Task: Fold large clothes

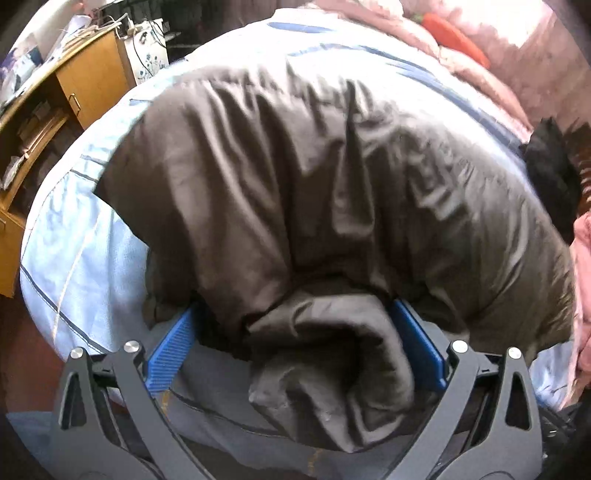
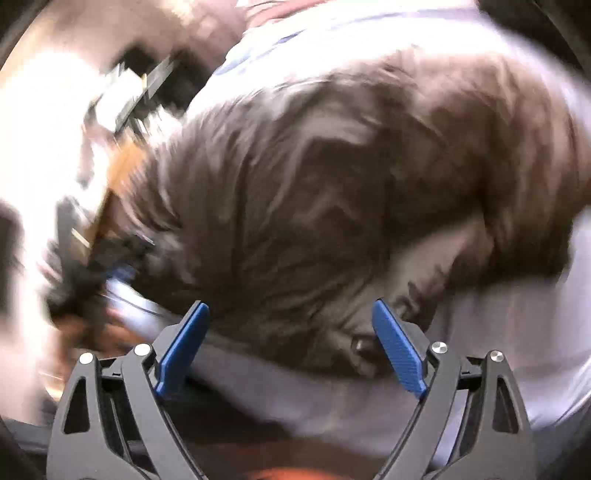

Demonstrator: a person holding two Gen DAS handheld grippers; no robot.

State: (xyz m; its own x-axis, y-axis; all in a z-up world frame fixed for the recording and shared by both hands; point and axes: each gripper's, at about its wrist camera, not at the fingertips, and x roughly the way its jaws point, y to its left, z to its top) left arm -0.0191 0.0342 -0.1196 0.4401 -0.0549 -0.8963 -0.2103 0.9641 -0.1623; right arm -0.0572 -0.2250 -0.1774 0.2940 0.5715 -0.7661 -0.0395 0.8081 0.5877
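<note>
A large dark brown garment (image 1: 332, 177) lies spread and wrinkled on a light blue striped bed sheet (image 1: 74, 251). My left gripper (image 1: 295, 332) is open wide, its blue pads (image 1: 170, 354) on either side of a bunched fold of the garment that hangs between them over the bed's near edge. In the right wrist view, which is blurred by motion, the same garment (image 2: 332, 184) fills the middle. My right gripper (image 2: 291, 332) is open at the garment's near edge, with cloth between its blue pads (image 2: 399, 347).
A wooden cabinet (image 1: 55, 110) with shelves stands left of the bed. A pink quilt (image 1: 480, 48) and an orange item (image 1: 454, 33) lie at the far side. A black cloth (image 1: 550, 173) lies at the right. The other gripper shows blurred in the right wrist view (image 2: 85, 273).
</note>
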